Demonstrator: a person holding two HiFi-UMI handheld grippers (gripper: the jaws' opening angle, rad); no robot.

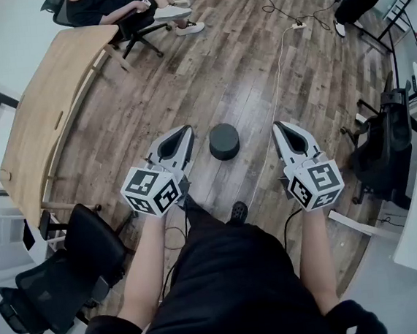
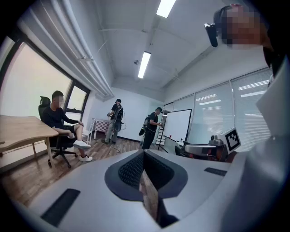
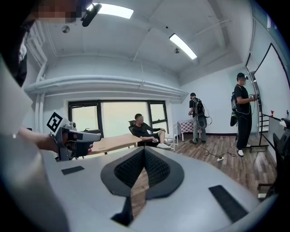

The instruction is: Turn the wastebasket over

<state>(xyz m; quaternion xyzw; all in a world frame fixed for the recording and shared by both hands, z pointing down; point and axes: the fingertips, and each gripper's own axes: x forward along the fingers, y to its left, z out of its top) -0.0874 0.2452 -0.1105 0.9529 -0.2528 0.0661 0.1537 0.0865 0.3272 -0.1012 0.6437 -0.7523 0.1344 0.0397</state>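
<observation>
Wastebasket (image 1: 223, 140) sat on the floor between my left gripper (image 1: 184, 132) and right gripper (image 1: 280, 126), both fully closed and empty; turning not yet begun.

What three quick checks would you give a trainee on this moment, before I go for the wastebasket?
1. True or false: the left gripper and the right gripper are both shut, with nothing between their jaws.
2. In the head view, which gripper is on the same side as the wooden desk?
3. Where is the wastebasket?
A. held up in the left gripper
B. on the floor, between the two grippers
C. on the wooden desk

Key: 1 true; 2 left; 3 B.
</observation>
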